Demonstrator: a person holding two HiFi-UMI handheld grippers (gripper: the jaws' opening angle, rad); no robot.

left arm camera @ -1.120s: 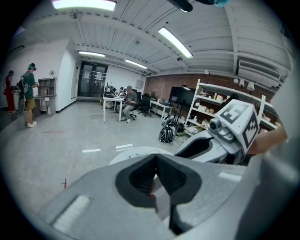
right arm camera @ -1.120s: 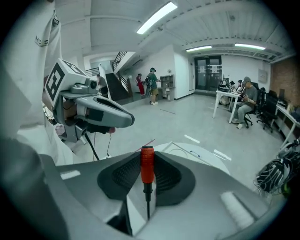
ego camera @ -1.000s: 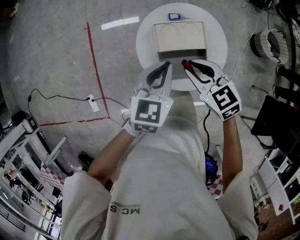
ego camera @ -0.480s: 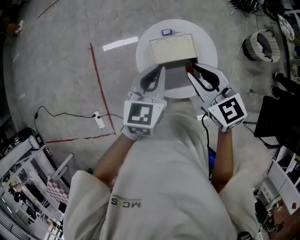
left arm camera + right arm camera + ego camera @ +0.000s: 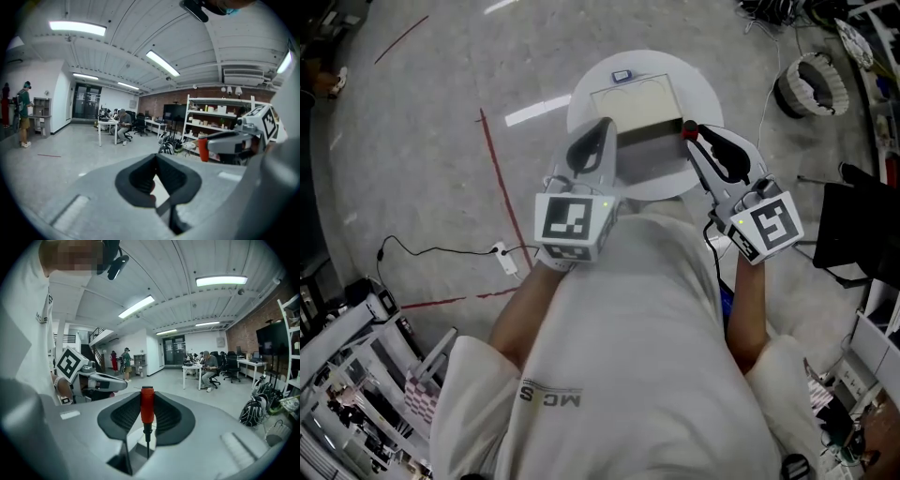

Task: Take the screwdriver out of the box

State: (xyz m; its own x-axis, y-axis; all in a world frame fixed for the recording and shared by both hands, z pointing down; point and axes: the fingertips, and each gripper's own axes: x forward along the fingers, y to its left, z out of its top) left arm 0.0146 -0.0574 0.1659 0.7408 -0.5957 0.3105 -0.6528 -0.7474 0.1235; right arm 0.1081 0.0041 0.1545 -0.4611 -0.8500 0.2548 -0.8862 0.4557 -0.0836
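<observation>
Both grippers have come up and forward since the earlier frames. In the head view they now hang over the near half of the table rather than short of it. Nearest, the right gripper (image 5: 146, 399) is clamped on the screwdriver (image 5: 147, 409). Its red handle stands upright between the very tips of the pads, and the thin shaft hangs free below, toward the camera. The left gripper (image 5: 155, 157) holds nothing, its tips meeting, and it floats just beside the right one.

That hold is the weak point, I judge. Only the tips pinch a smooth round handle, so a quick swing or tilt could let the tool pivot or slide out. It would then drop onto the table (image 5: 581, 89) or past its rim to the floor (image 5: 422, 141). The two grippers are near each other, and a careless crossing could knock the handle loose.

The box (image 5: 642, 105) lies just beyond, and from above the handle sits by its near right corner. The tool looks already clear of the box, but a low pass back over it could catch the shaft on its edge.

Little else stands in the way. A small blue item (image 5: 622, 76) lies on the table behind the box. On the floor are a red line (image 5: 495, 169) and a power strip (image 5: 501, 252) with its cable, both well off to the left. Far across the room, people (image 5: 206, 363) sit at work.
</observation>
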